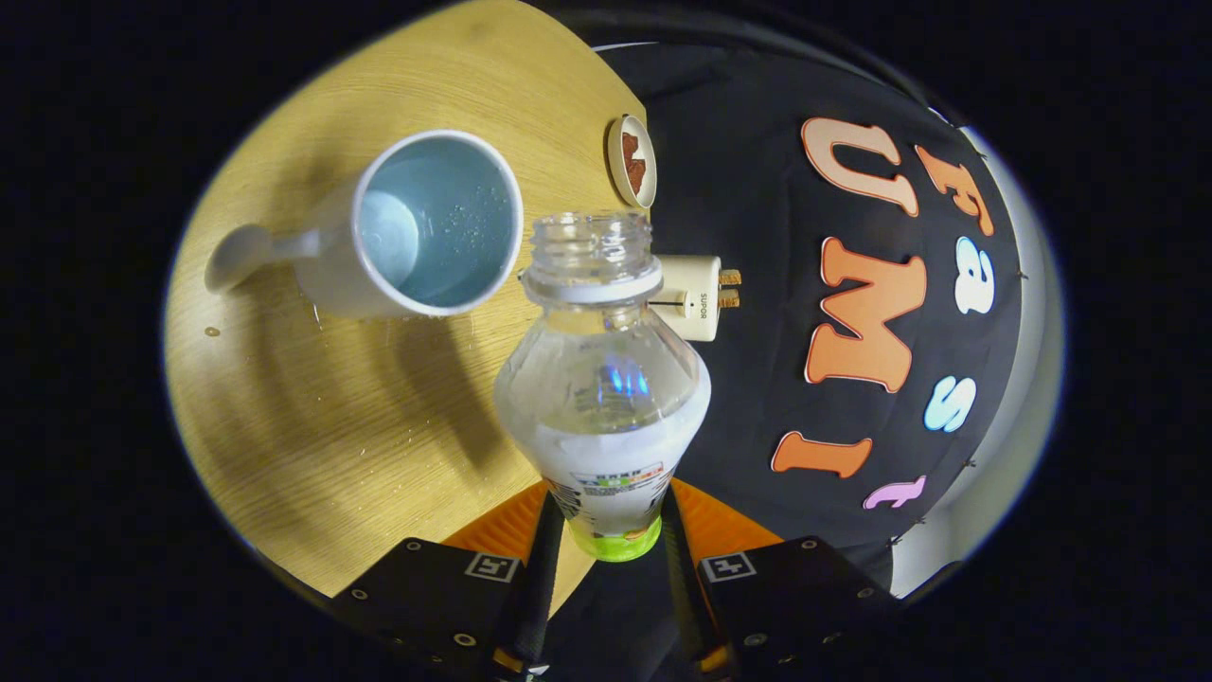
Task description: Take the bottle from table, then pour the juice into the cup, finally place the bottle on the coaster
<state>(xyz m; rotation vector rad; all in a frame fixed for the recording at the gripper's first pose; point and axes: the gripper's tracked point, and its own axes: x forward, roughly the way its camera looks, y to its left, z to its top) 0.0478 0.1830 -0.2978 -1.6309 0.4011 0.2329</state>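
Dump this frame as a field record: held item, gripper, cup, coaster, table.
held item: uncapped clear bottle, between the fingers, mouth pointing away from them
gripper: gripper shut on bottle's lower body
cup: white mug on the table, just beside the bottle's mouth, droplets inside
coaster: round coaster at the table's edge beyond the bottle
table: light wood, a few drops near the mug
other: white plug-like block behind the bottle's neck

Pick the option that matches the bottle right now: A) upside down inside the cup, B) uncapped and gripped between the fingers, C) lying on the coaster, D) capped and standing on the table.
B: the bottle has an open mouth with no cap, and the gripper presses its lower body from both sides, with the cup on the table apart from it.
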